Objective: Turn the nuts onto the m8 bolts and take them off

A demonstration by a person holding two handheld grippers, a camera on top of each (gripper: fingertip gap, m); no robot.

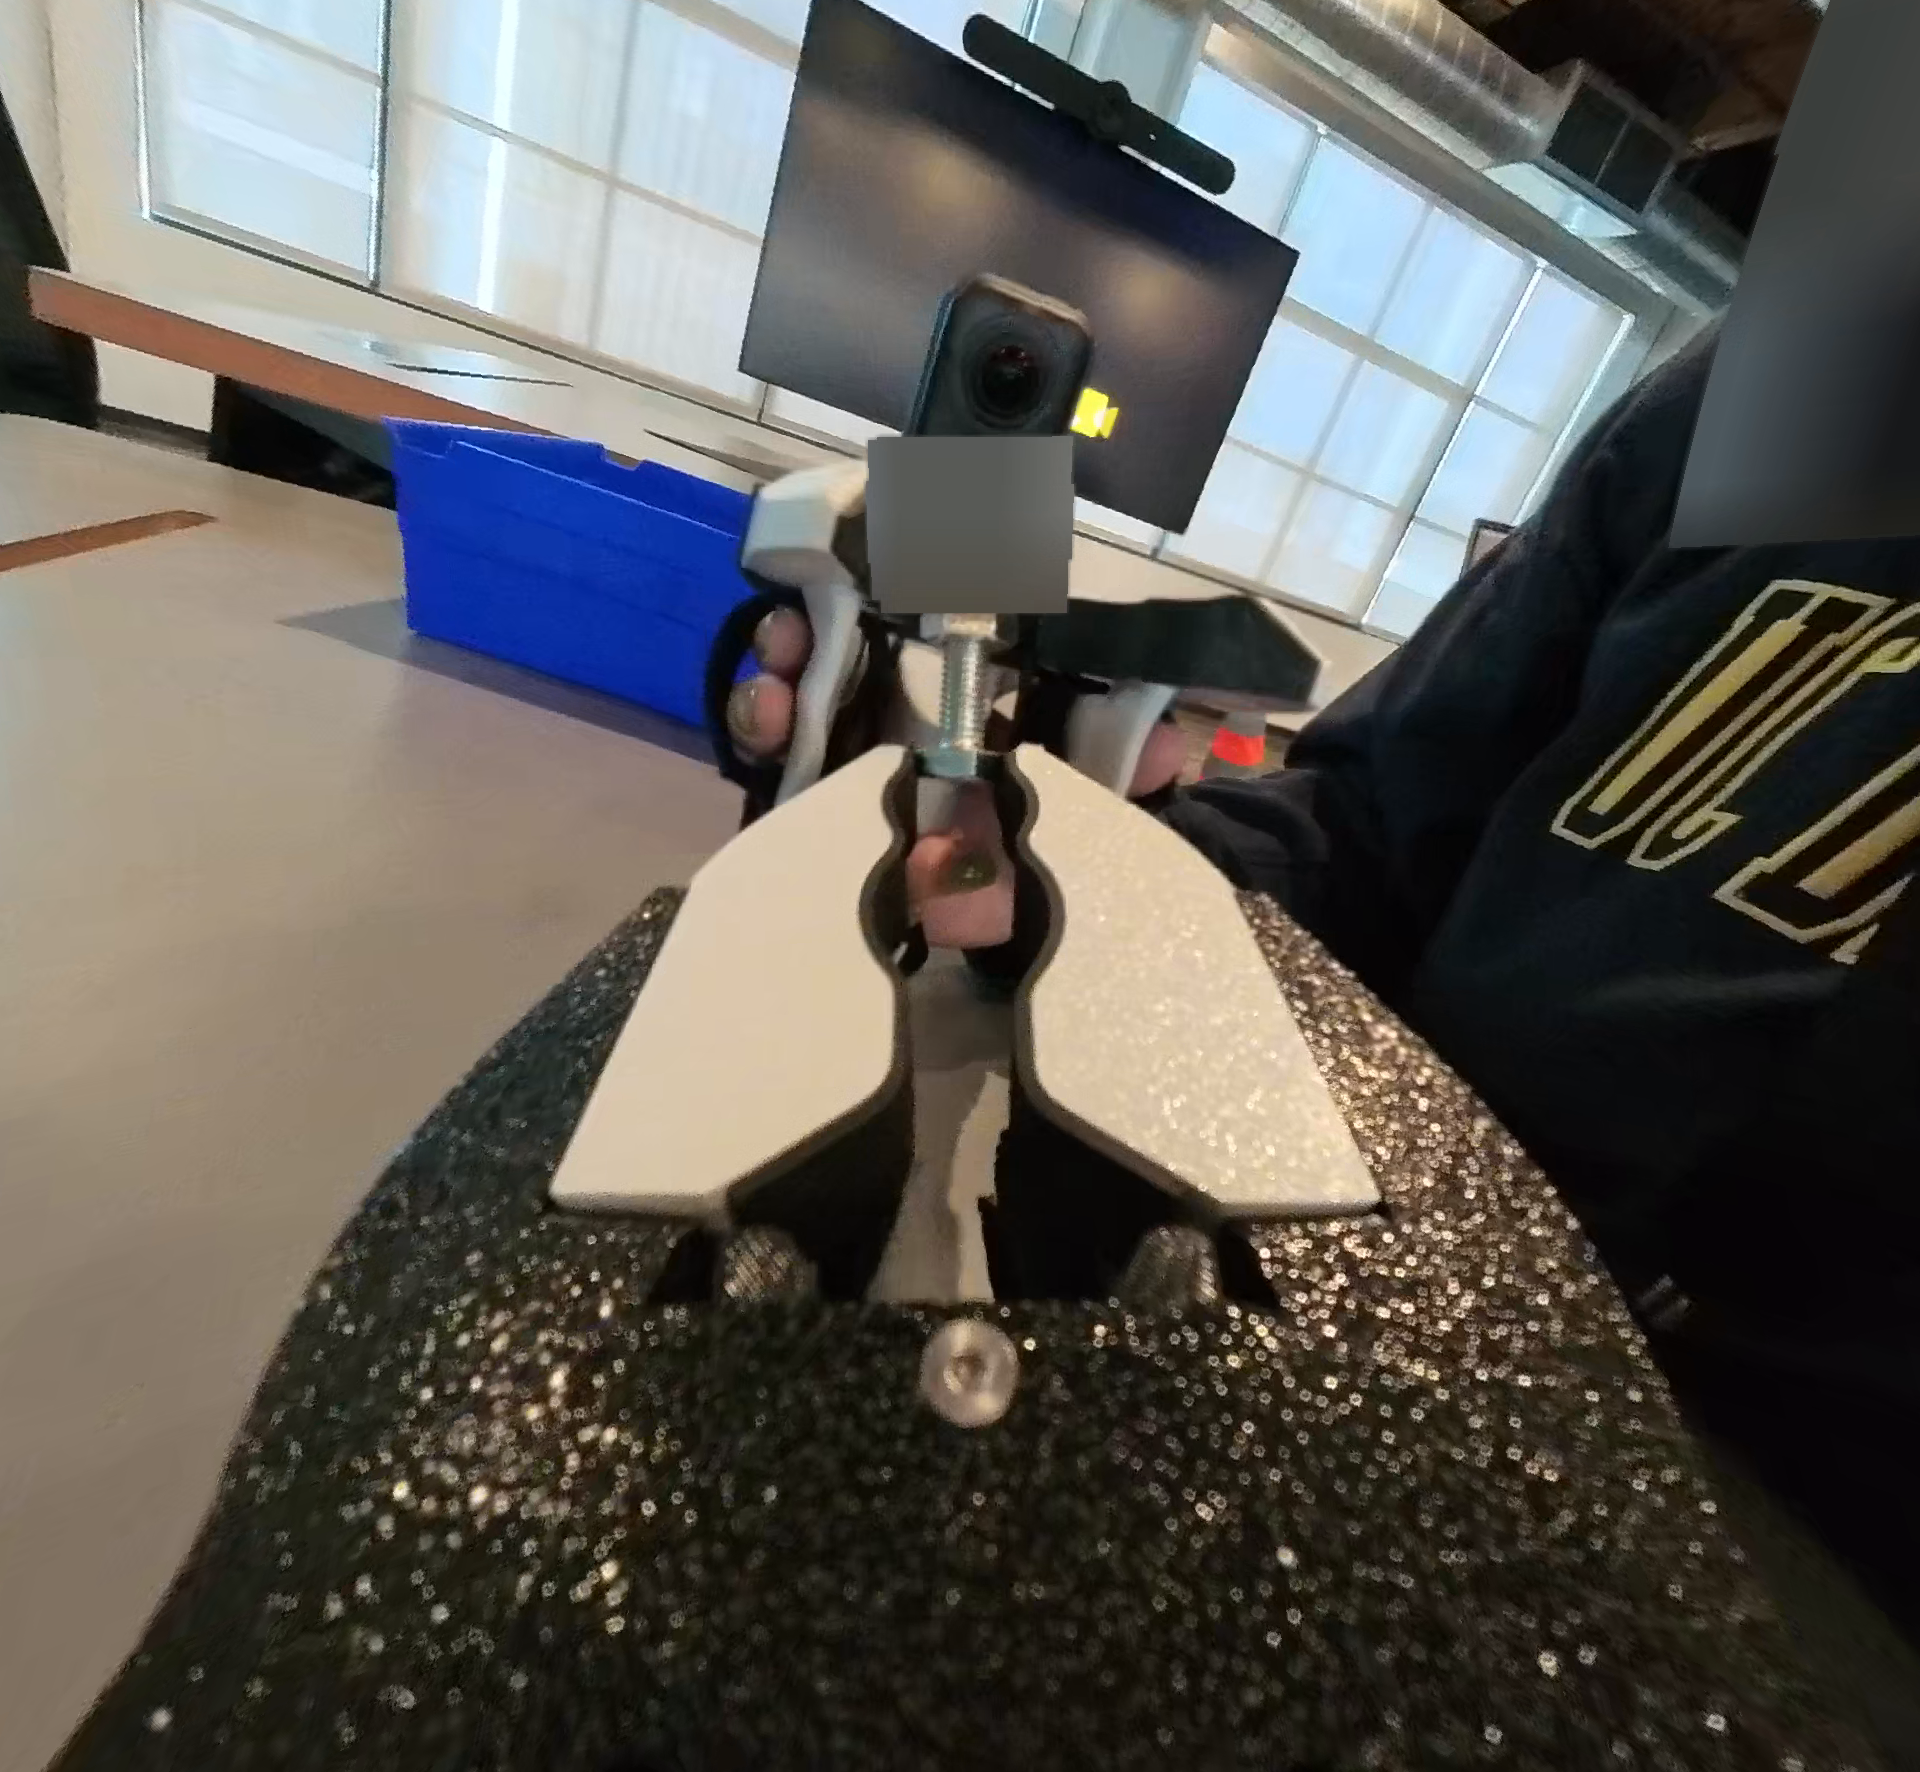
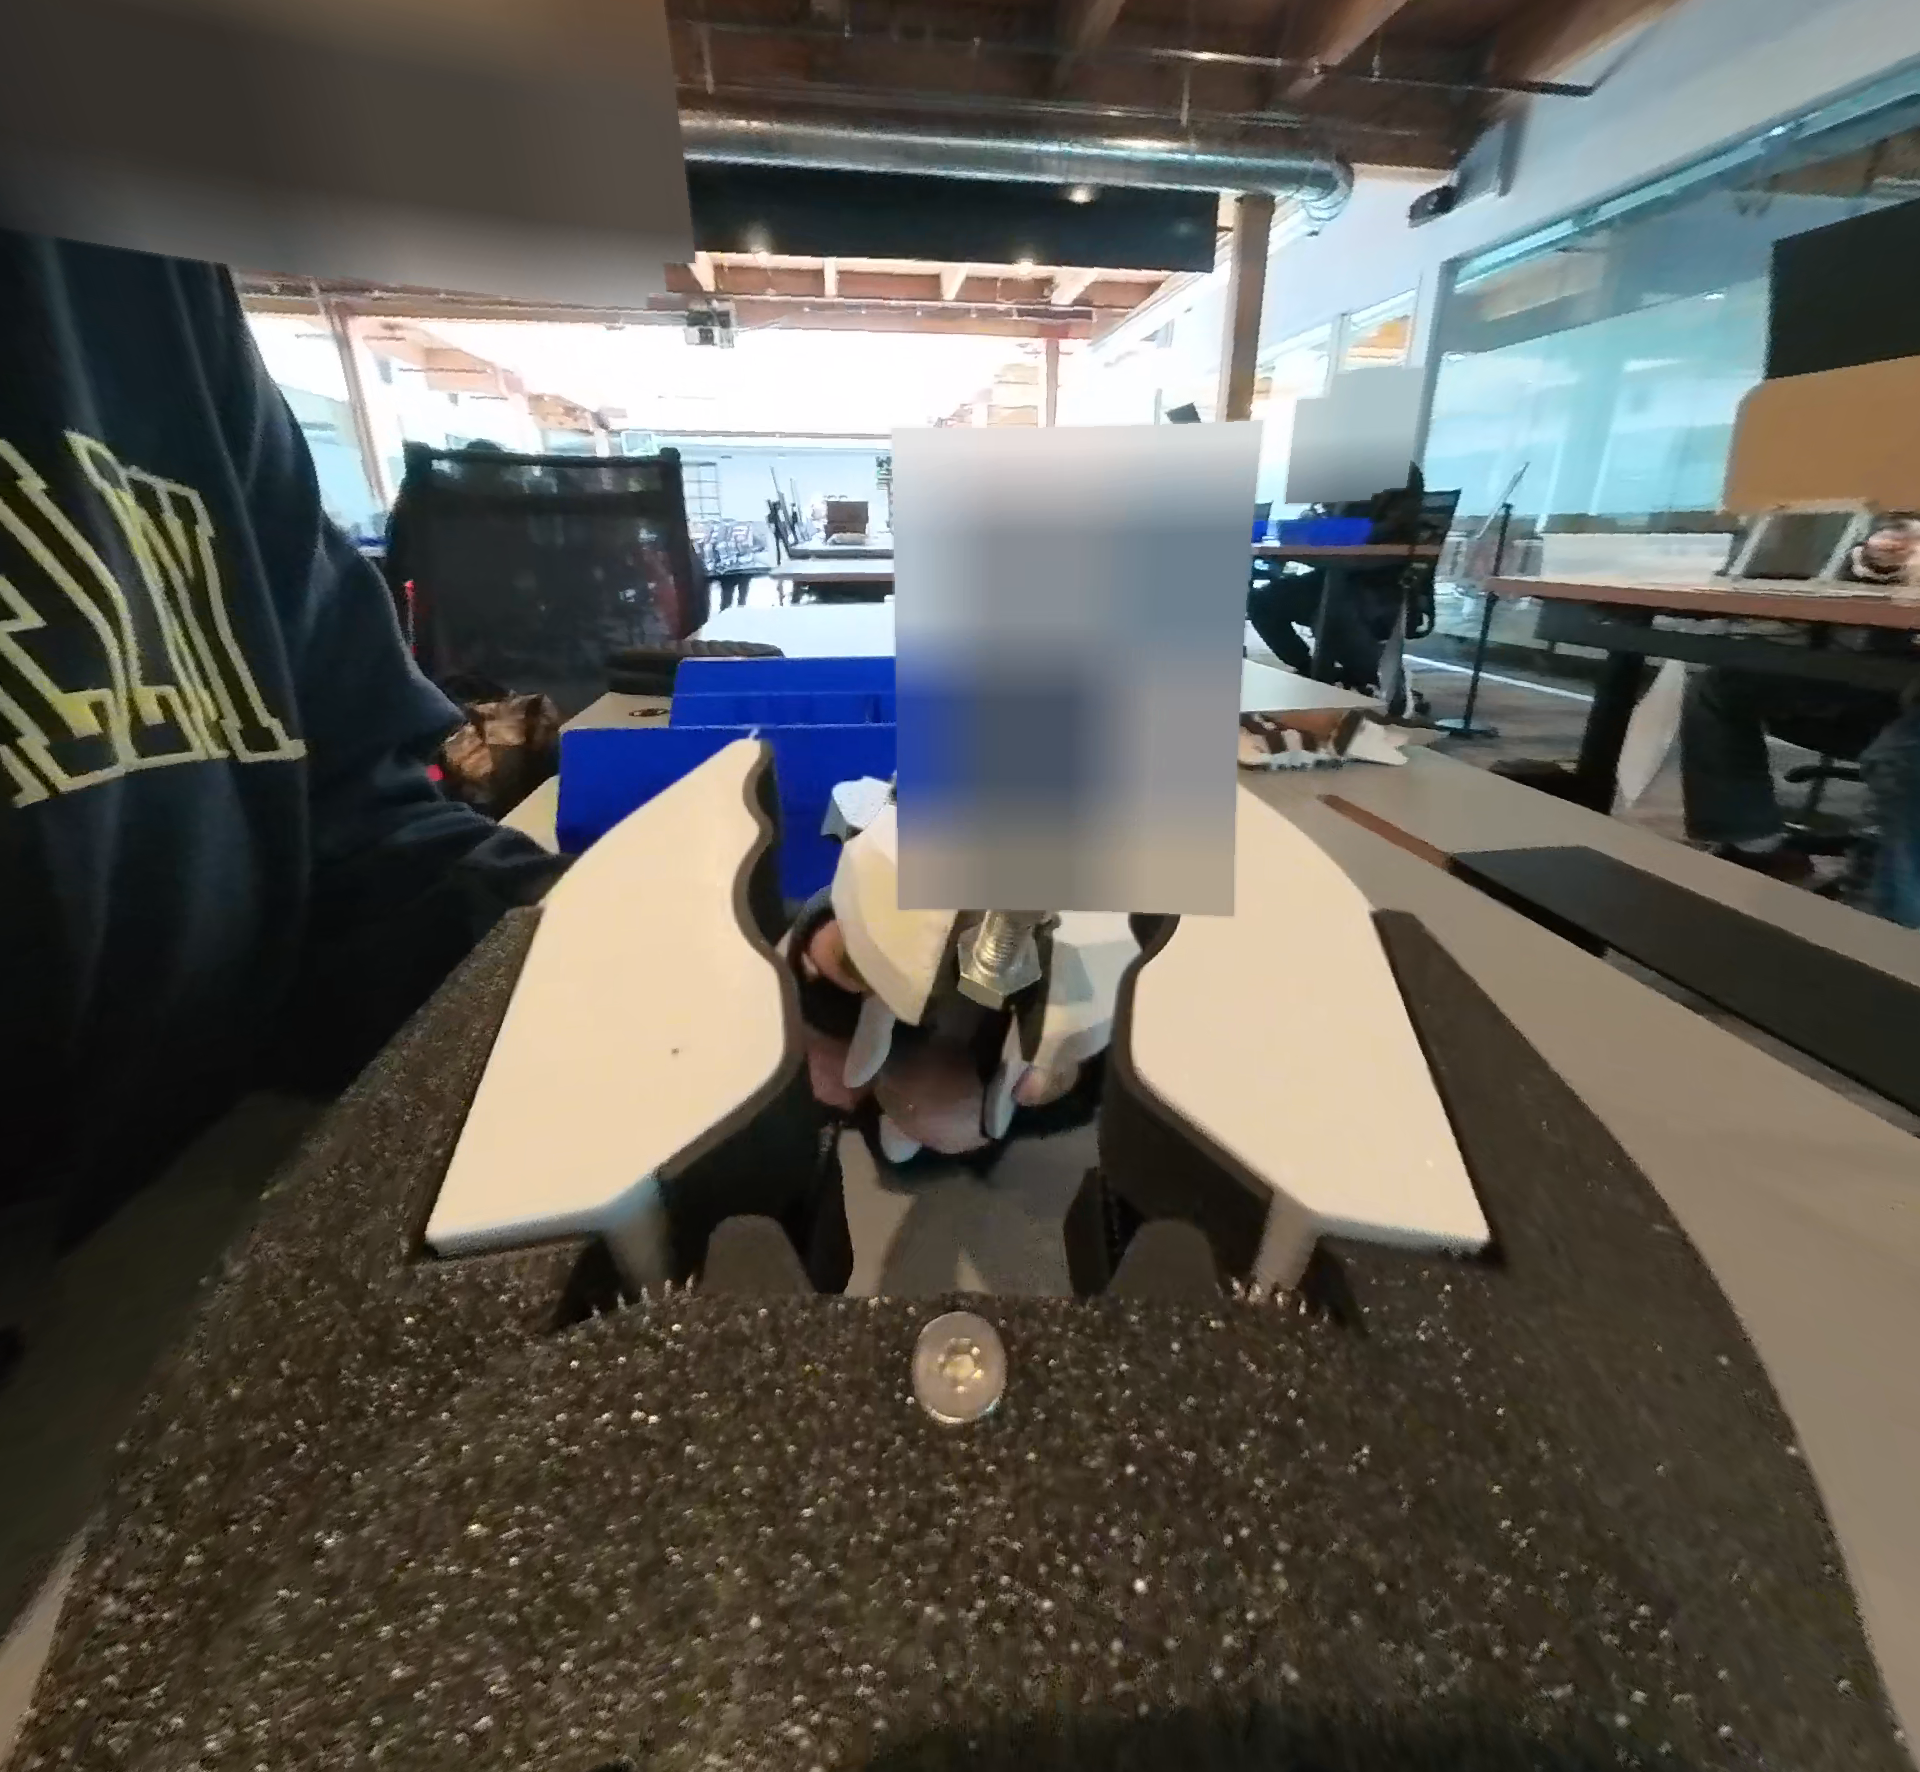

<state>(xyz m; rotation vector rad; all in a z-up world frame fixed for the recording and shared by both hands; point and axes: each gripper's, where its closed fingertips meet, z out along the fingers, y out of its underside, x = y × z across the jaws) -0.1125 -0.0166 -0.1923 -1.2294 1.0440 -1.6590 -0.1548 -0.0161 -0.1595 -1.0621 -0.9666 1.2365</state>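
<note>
Left wrist view looks along the left gripper [image 1: 958,766], whose two pale fingers [image 1: 790,901] stand close together and pinch the hex head of a silver bolt [image 1: 964,704] right at their tips, both pads against it. That bolt points away from the camera, its threaded shaft bare, and a nut [image 1: 966,626] sits at its far end, just under a grey patch. Beyond it the right gripper [image 1: 1039,642] faces back, a small camera [image 1: 1003,366] on top and a hand [image 1: 764,683] wrapped around its white handle. A blue bin [image 1: 561,538] stands on the grey table [image 1: 260,787] to the left, a dark monitor [image 1: 997,247] rises in front of the windows, and a person in a dark sweatshirt [image 1: 1621,787] fills the right edge. Right wrist view shows the right gripper [image 2: 940,849] spread wide, its fingers [image 2: 644,974] well apart on either side of the bolt [image 2: 1000,964] and touching nothing that I can see; part of the gap is hidden by a patch. Here the bolt's hex end faces the camera, with the left gripper and its hand [image 2: 935,1109] behind. More blue bins [image 2: 727,766] sit farther back on the table [image 2: 1621,1047]
</note>
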